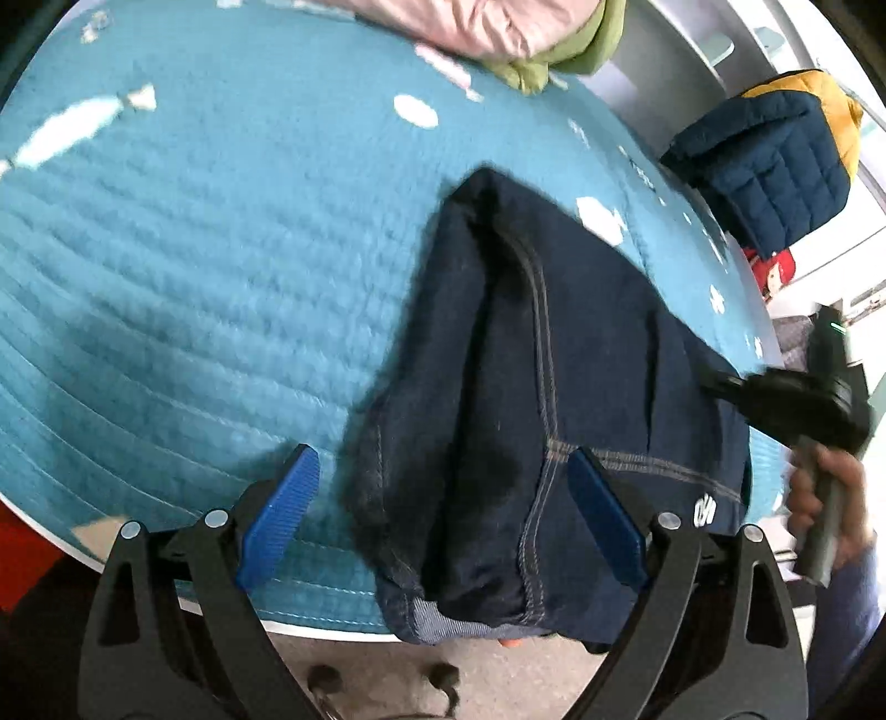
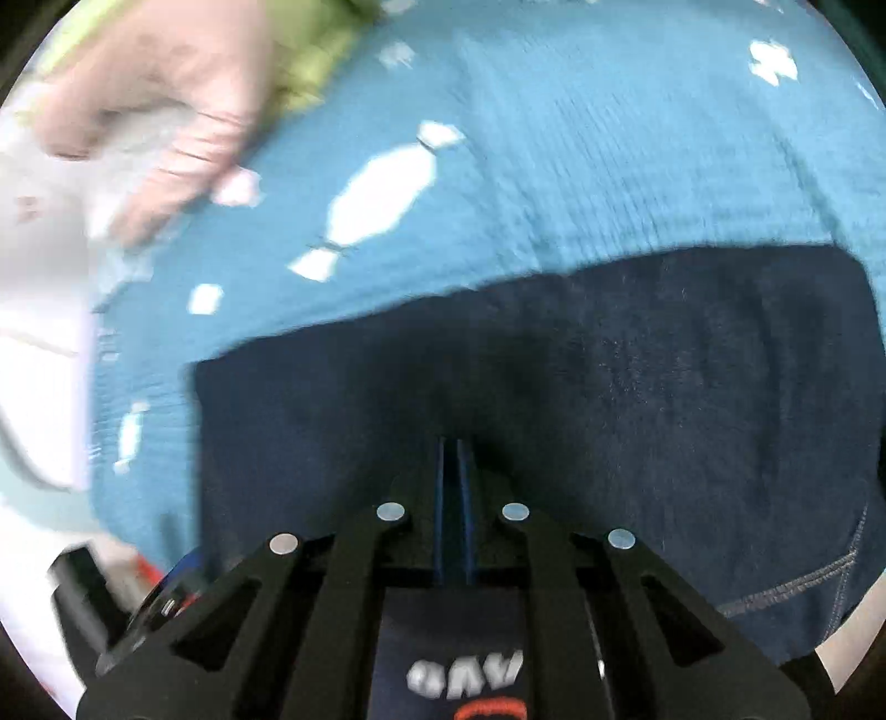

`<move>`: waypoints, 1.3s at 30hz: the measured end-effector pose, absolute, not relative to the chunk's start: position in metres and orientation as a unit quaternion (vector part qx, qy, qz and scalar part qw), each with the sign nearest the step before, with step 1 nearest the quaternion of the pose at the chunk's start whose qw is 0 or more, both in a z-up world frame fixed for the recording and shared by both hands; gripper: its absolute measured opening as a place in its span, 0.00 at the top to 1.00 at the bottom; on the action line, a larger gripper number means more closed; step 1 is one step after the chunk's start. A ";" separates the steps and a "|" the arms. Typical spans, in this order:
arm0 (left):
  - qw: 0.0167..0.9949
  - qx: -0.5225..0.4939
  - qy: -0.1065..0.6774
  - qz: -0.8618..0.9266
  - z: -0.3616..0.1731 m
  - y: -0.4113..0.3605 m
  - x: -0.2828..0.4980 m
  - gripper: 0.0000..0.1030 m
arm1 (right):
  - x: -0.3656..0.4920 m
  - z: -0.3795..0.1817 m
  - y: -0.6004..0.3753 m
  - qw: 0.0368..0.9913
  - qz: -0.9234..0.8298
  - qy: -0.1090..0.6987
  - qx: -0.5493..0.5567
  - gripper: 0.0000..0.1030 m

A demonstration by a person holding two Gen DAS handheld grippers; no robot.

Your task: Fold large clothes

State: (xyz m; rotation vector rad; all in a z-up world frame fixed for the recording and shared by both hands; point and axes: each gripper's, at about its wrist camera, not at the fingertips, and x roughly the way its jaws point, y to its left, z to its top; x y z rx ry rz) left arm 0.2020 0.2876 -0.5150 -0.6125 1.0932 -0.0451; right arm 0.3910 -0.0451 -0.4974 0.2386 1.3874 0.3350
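Left gripper (image 1: 443,515) spread wide over the dark navy garment (image 1: 531,399), right gripper (image 2: 455,471) pinched shut on the same cloth.

The garment lies bunched on a teal quilted cover (image 1: 210,266), its near end hanging over the table edge between the left gripper's blue pads (image 1: 279,515), which touch nothing. The right wrist view is blurred, but the pads seem to have fabric between them. Pink and green clothing (image 1: 498,33) lies at the far edge.

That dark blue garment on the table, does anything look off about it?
Yes: the navy garment lies bunched, its end hanging over the edge of the teal-covered table instead of lying flat.
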 end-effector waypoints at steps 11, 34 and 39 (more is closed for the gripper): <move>0.807 -0.319 0.494 -0.057 -0.521 0.296 0.204 0.06 | 0.358 -0.502 -0.062 0.737 0.137 0.648 0.135 0.97; 0.774 -0.375 0.504 -0.084 -0.522 0.281 0.174 0.18 | 0.240 -0.491 -0.048 0.797 0.183 0.570 0.078 0.84; 0.772 -0.371 0.510 -0.075 -0.526 0.284 0.177 0.36 | 0.207 -0.482 -0.017 0.834 0.204 0.513 -0.008 0.59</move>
